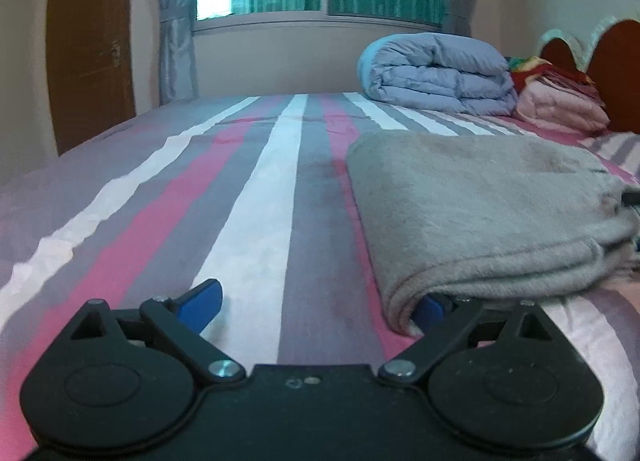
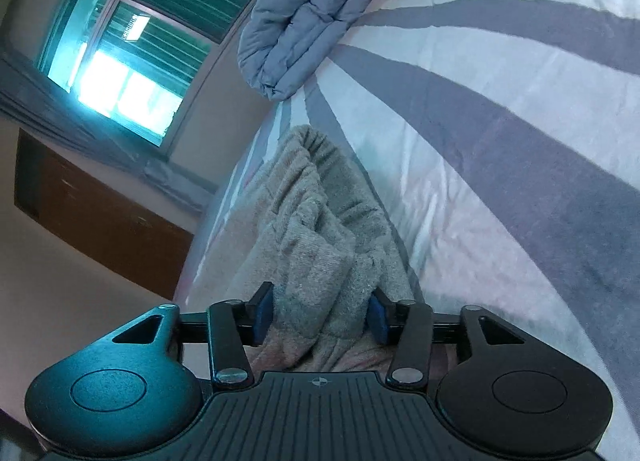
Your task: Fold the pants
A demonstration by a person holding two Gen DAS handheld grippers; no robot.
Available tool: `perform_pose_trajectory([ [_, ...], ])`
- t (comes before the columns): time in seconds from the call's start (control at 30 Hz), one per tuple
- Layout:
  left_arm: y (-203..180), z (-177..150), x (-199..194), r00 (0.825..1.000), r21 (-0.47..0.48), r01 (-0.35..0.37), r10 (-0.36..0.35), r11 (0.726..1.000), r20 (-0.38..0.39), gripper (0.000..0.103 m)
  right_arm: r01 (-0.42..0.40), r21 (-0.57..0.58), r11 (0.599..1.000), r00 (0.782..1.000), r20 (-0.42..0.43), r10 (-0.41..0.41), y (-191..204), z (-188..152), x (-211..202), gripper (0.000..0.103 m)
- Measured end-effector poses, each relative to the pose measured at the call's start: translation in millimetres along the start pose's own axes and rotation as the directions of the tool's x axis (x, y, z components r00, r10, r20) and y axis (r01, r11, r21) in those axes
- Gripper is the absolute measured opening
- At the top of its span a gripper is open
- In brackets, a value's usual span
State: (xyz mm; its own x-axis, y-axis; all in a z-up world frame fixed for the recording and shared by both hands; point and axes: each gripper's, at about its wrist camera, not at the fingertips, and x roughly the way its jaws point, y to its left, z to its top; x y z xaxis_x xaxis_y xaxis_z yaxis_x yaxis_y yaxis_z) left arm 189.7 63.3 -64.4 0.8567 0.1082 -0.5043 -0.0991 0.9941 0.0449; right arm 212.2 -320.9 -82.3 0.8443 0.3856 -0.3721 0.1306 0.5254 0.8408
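grey fleece pants (image 1: 480, 213) folded on striped bed (image 1: 272, 197) | left hand-held gripper (image 1: 316, 303) spread wide, one finger under fold | right hand-held gripper (image 2: 320, 317) pinching waistband bunch | risk: uneven lift lets layers slip, fold opens

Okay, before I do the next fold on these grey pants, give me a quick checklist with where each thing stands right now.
1. Pants lie folded on the bed: ok.
2. Left hand-held gripper is open: ok. One pad is tucked under the pants' near edge, the other rests on the bed, so no cloth sits between them: not ok.
3. Right hand-held gripper has cloth between its pads: ok. Firmly pinched: cannot tell.
4. Waistband flat: not ok, it is bunched.
5. Room on the bed beside the pants: ok.
6. Folded quilt away from the pants: ok.
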Motion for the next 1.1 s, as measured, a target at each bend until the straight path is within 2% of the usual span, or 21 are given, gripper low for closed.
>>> perform_pose_trajectory([
  [0.1, 3, 1, -12, 1.000, 0.027, 0.017, -0.017, 0.999, 0.018, 0.090, 0.020, -0.025, 0.999, 0.998, 0.053, -0.018, 3, 7, -19, 0.067],
  [0.13, 4, 1, -14, 1.000, 0.032, 0.022, -0.022, 0.999, 0.021, 0.090, 0.020, -0.037, 0.999, 0.997, 0.078, -0.017, 4, 11, -27, 0.068],
  [0.23, 5, 5, -23, 0.999, 0.019, 0.036, -0.037, 0.999, 0.036, 0.090, 0.013, -0.038, 0.999, 0.996, 0.088, -0.010, -1, 21, -35, 0.068],
  [0.4, 21, 15, -37, 0.990, -0.082, 0.133, -0.129, 0.988, 0.054, 0.094, 0.005, -0.054, 0.999, 0.998, 0.058, -0.002, -8, 36, -33, 0.068],
  [0.53, 29, 29, -20, 0.992, -0.101, 0.129, -0.127, 0.987, 0.028, 0.094, -0.005, -0.110, 0.994, 1.000, 0.009, 0.006, -13, 45, -27, 0.068],
  [0.6, 26, 38, -12, 0.992, -0.088, 0.121, -0.118, 0.989, 0.039, 0.094, -0.001, -0.127, 0.992, 0.999, 0.032, 0.005, -12, 46, -29, 0.068],
  [0.7, 18, 51, 2, 0.990, -0.091, 0.135, -0.130, 0.987, 0.060, 0.094, -0.099, -0.146, 0.984, 0.990, 0.089, 0.112, -5, 43, -40, 0.068],
  [0.77, 9, 54, 18, 0.989, -0.080, 0.146, -0.143, 0.986, 0.047, 0.095, -0.148, -0.196, 0.969, 0.982, 0.087, 0.167, 5, 37, -37, 0.068],
  [0.8, 5, 52, 28, 0.990, -0.069, 0.140, -0.140, 0.988, 0.013, 0.094, -0.164, -0.220, 0.962, 0.980, 0.075, 0.184, 11, 34, -33, 0.068],
  [0.83, 1, 47, 46, 0.990, -0.057, 0.118, -0.122, 0.991, -0.069, 0.095, -0.177, -0.233, 0.956, 0.980, 0.049, 0.193, 14, 30, -27, 0.068],
  [0.87, 0, 41, 55, 0.986, -0.065, 0.122, -0.129, 0.990, -0.106, 0.095, -0.153, -0.243, 0.958, 0.987, 0.016, 0.162, 16, 26, -16, 0.068],
  [0.9, 3, 34, 59, 0.983, -0.101, 0.139, -0.149, 0.985, -0.103, 0.096, -0.076, -0.257, 0.964, 0.997, -0.010, 0.076, 15, 23, -4, 0.068],
  [0.93, 7, 32, 59, 0.983, -0.120, 0.144, -0.156, 0.982, -0.097, 0.097, 0.022, -0.253, 0.967, 0.998, -0.057, -0.038, 10, 22, 11, 0.067],
  [0.97, 10, 34, 58, 0.982, -0.128, 0.146, -0.159, 0.981, -0.101, 0.097, 0.038, -0.235, 0.971, 0.995, -0.085, -0.060, 5, 22, 17, 0.067],
  [1.03, 14, 43, 49, 0.989, -0.115, 0.128, -0.136, 0.985, -0.064, 0.095, 0.003, -0.250, 0.968, 0.999, -0.033, -0.011, 10, 24, 4, 0.066],
  [1.1, 16, 54, 45, 0.992, -0.088, 0.121, -0.123, 0.989, -0.014, 0.095, -0.022, -0.328, 0.945, 0.995, 0.083, 0.052, 26, 26, -18, 0.066],
])
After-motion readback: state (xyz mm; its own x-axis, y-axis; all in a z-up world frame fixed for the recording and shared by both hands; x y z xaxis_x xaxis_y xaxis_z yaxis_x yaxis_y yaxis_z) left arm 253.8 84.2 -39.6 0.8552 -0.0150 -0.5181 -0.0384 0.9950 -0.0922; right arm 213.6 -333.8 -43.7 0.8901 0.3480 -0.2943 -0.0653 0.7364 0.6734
